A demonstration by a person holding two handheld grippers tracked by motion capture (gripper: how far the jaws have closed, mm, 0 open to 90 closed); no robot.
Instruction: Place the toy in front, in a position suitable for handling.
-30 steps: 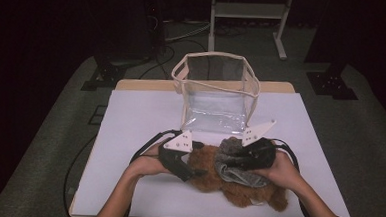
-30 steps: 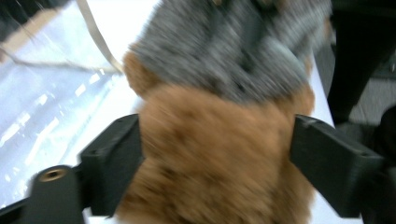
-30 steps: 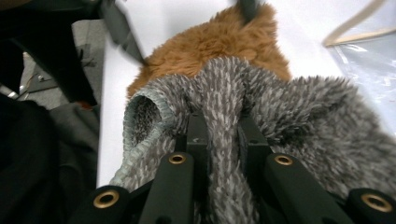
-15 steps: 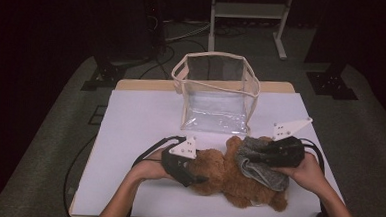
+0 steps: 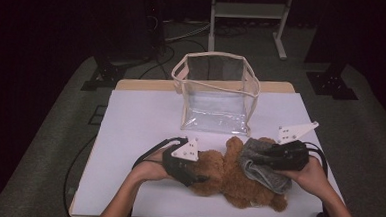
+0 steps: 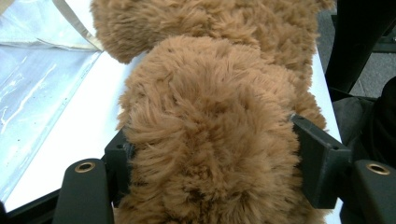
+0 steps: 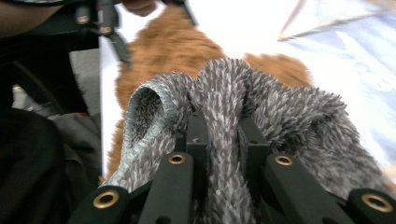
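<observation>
we read this as lab or recording studio, not home: dark room, black surroundings, white-topped table [image 5: 145, 126] lit alone, grey carpet [image 5: 54, 146], cables [image 5: 185, 35] trailing on floor, metal stand [image 5: 248, 11] behind, black equipment bases [image 5: 332, 86] flanking table, tracking plate [image 5: 296, 132] on handheld rig.

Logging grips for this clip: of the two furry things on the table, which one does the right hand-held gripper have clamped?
The grey fuzzy cloth: the right hand-held gripper pinches a fold of it. The brown teddy bear sits between the left one's jaws.
</observation>
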